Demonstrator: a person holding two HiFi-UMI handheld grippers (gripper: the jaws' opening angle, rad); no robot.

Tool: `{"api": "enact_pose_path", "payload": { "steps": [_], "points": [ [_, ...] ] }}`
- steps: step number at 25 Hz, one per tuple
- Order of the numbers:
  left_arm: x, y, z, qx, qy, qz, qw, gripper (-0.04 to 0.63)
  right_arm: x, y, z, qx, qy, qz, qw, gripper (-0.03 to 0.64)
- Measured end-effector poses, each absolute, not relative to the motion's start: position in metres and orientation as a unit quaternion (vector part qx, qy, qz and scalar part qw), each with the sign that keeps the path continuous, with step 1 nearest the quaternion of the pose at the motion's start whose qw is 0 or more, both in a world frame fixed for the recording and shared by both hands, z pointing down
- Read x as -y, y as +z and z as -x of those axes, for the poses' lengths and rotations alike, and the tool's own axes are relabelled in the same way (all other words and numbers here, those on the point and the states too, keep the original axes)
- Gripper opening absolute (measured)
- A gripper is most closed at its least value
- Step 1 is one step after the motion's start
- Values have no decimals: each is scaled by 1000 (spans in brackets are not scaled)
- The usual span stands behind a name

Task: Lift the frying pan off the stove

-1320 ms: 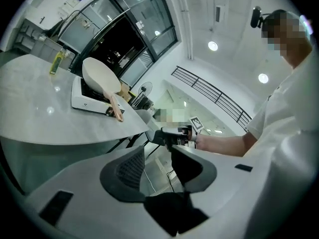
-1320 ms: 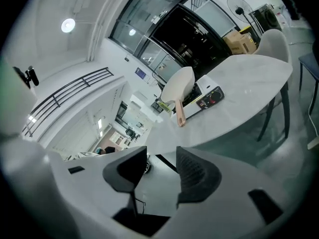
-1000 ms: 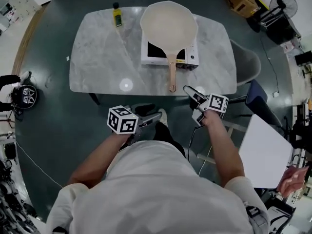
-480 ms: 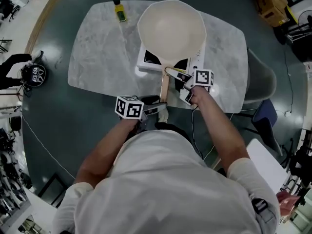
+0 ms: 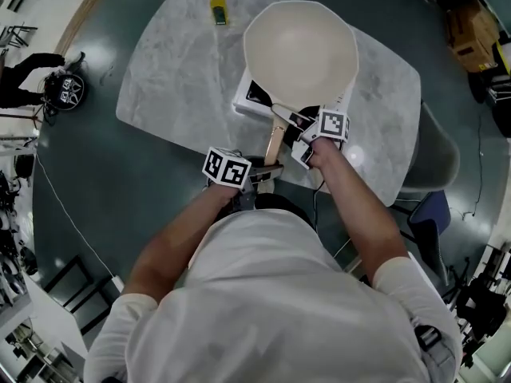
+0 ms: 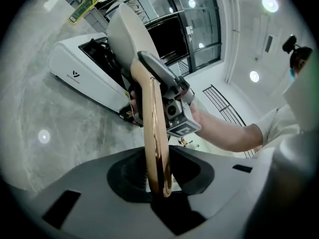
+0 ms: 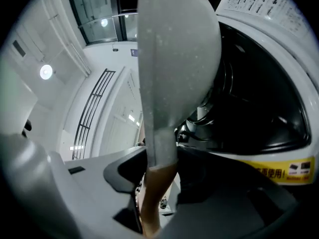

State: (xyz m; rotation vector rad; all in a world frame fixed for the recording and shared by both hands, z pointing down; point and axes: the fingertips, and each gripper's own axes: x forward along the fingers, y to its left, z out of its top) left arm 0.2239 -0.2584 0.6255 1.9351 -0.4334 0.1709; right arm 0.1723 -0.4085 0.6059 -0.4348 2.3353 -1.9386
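A cream frying pan (image 5: 299, 50) sits over a white single-burner stove (image 5: 254, 96) on the marble table (image 5: 176, 78). Its wooden handle (image 5: 274, 138) points toward me. My left gripper (image 5: 267, 172) is at the handle's free end, jaws closing; in the left gripper view the handle (image 6: 153, 128) runs between them with a thin gap showing. My right gripper (image 5: 289, 122) is on the handle close to the pan, jaws also closing. In the right gripper view the handle (image 7: 154, 193) lies between them, below the pan's grey underside (image 7: 174, 59), with a slit beside it.
A small yellow bottle (image 5: 218, 5) stands at the table's far edge. A grey chair (image 5: 435, 146) is at the table's right side. A dark helmet-like object (image 5: 64, 90) lies on the floor to the left. The stove's black top (image 7: 264, 98) fills the right gripper view's right side.
Both grippers have come up from below the table edge to the pan's handle, the right one near the pan, the left one at the end. Their jaws have narrowed around it.
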Motion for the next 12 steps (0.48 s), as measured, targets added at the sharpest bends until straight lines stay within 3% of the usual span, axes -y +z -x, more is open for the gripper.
{"api": "enact_pose_path", "payload": {
  "steps": [12],
  "points": [
    [246,590,-204,159,25,-829,536,113,396,577,-151,-778,-607,156,37,179]
  ]
}}
